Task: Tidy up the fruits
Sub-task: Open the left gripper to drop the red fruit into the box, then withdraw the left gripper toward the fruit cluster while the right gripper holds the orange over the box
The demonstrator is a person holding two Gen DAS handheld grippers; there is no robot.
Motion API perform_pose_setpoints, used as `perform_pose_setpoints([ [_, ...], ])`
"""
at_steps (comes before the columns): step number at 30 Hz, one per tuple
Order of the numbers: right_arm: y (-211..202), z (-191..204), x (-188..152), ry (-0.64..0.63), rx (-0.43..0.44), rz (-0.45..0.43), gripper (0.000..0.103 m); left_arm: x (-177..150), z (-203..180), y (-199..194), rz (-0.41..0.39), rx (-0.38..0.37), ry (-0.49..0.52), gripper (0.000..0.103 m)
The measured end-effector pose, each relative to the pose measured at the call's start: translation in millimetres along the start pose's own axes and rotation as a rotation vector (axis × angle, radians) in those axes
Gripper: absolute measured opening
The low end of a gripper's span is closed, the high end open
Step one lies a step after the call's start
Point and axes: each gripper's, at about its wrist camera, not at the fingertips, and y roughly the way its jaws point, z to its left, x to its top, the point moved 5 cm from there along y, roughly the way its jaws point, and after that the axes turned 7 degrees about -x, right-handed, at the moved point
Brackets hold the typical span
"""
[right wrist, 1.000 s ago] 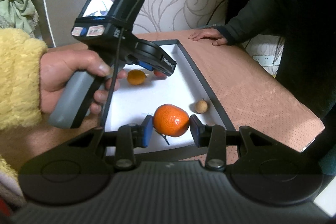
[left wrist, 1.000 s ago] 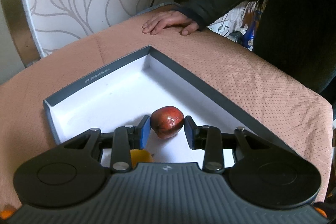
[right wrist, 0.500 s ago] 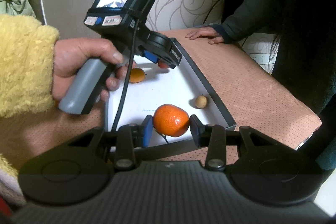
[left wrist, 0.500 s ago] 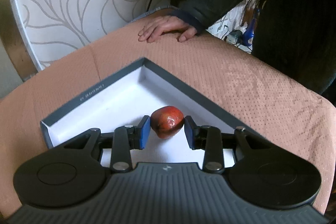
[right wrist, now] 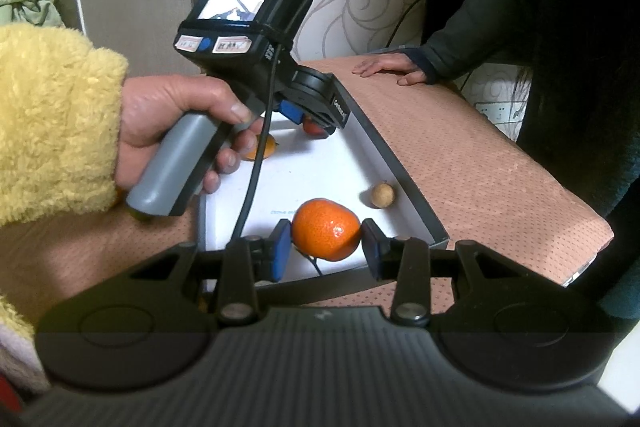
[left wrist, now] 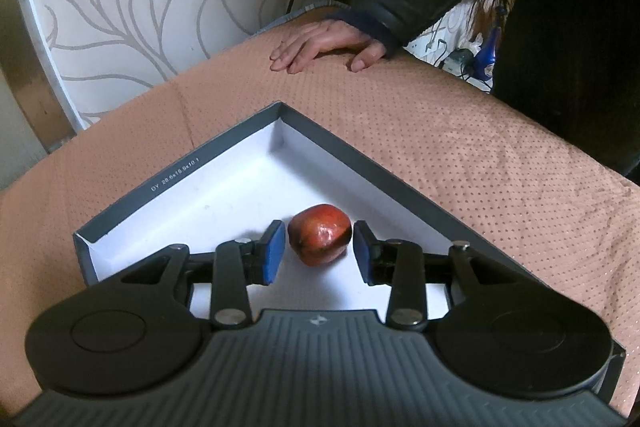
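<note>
Left wrist view: the left tool [left wrist: 319, 250] is gripping a red fruit [left wrist: 319, 239] over the box [left wrist: 176, 175]; the right tool [right wrist: 325, 251] is clamping a tangerine [right wrist: 326, 235].

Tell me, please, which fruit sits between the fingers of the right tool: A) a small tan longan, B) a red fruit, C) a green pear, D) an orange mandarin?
D: in the right wrist view the mandarin fills the gap of the right tool, both blue pads against it.

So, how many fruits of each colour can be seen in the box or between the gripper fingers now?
Red: 1, the red fruit between the left gripper fingers.
Orange: 2, the mandarin in the right gripper, and the small orange fruit.
Tan: 1, the small tan fruit.
Total: 4.
</note>
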Motion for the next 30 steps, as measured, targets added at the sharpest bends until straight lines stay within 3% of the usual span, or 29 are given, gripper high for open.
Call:
perform_pose_setpoints([
  [3, 2, -1, 1, 0.0, 0.003, -0.002, 0.041, 1, 0, -1, -0.006, 0.006, 0.003, 0.053],
  [8, 4, -2, 3, -0.002, 0.005, -0.008, 0.041, 1, 2, -5, -0.013, 0.013, 0.001, 0.055],
  [13, 5, -6, 4, 0.012, 0.0, -0.013, 0.041, 0, 2, -13, -0.027, 0.014, -0.015, 0.066],
  [30, 22, -17, 8, 0.04, 0.026, -0.007, 0.041, -5, -4, -56, -0.078, 0.015, -0.027, 0.067],
])
